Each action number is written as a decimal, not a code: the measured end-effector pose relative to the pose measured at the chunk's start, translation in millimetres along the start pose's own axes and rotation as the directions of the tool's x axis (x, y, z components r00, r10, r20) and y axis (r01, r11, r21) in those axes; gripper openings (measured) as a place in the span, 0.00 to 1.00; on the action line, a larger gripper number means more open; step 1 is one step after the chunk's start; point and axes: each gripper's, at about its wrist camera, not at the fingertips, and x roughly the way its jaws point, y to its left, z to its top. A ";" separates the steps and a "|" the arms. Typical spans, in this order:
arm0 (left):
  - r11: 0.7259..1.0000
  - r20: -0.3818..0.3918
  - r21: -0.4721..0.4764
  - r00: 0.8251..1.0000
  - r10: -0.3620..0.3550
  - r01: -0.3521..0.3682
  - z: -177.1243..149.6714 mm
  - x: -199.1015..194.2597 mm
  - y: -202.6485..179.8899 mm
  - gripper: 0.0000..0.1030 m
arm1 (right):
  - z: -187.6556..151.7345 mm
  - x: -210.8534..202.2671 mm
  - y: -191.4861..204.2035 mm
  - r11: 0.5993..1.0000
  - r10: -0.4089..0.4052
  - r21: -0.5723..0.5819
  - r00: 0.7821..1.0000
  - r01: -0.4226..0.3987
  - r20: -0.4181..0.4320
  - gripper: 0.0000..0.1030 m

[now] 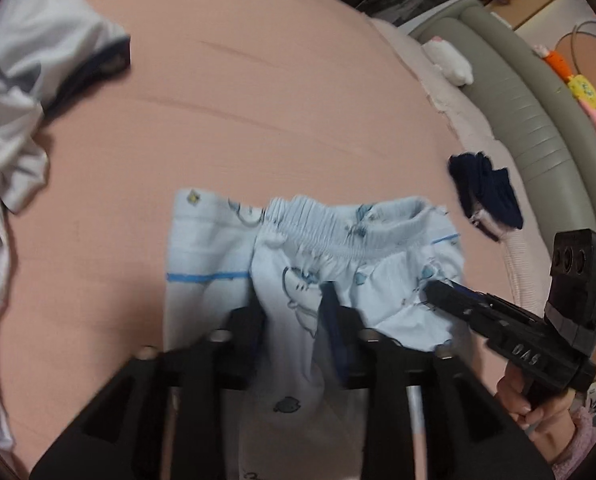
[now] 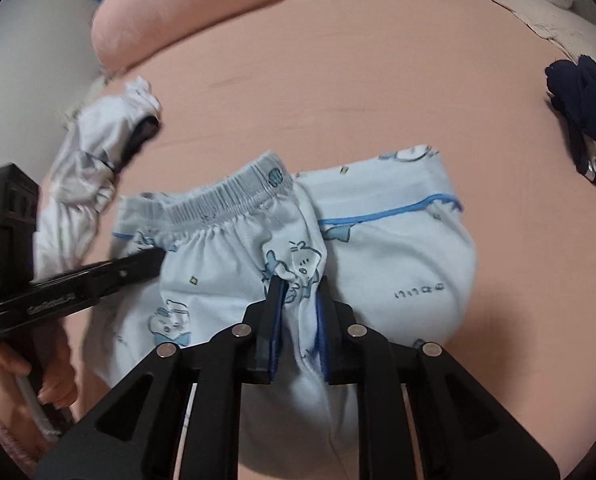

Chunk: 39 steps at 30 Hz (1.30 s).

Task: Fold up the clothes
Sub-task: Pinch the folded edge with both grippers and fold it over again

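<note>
Light blue pyjama pants (image 1: 382,280) (image 2: 217,264) with a cartoon print and a gathered waistband lie on the pink bed sheet (image 1: 257,100) (image 2: 358,80). Under them is a folded piece of the same print with blue piping (image 1: 201,248) (image 2: 398,248). My left gripper (image 1: 291,312) stands open, its fingers wide apart, with loose pants cloth between them. My right gripper (image 2: 300,292) is narrowly open around a raised fold of the pants. In each wrist view the other gripper comes in from the side: the right gripper (image 1: 438,292) and the left gripper (image 2: 153,260). A hand holds each one.
A crumpled white garment with a dark collar (image 1: 25,92) (image 2: 97,152) lies at the left. A navy garment (image 1: 482,192) (image 2: 578,96) sits at the right, near the bed's grey-green padded edge (image 1: 538,128). A pink pillow (image 2: 185,20) lies at the far side, and soft toys at the right.
</note>
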 end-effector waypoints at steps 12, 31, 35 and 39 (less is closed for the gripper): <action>0.980 -0.005 -0.058 0.982 0.189 -0.189 -70.1 -64.0 -6.6 0.44 | -71.1 -80.9 -14.2 0.999 -0.043 0.013 0.983 0.041 0.179 0.30; 0.995 -0.008 0.054 0.996 0.090 -0.089 -94.1 -62.9 -40.7 0.11 | -89.5 -77.0 -16.8 0.996 0.074 -0.057 0.996 -0.071 0.041 0.09; 0.992 -0.060 0.088 0.994 0.091 -0.085 -122.8 -65.7 -46.2 0.11 | -126.6 -91.3 -14.6 0.996 0.010 -0.085 1.000 -0.008 0.017 0.10; 0.987 -0.123 0.080 0.981 0.151 -0.142 -141.1 -51.4 -36.9 0.15 | -153.9 -77.7 -37.5 0.998 0.004 0.066 1.000 -0.002 -0.021 0.10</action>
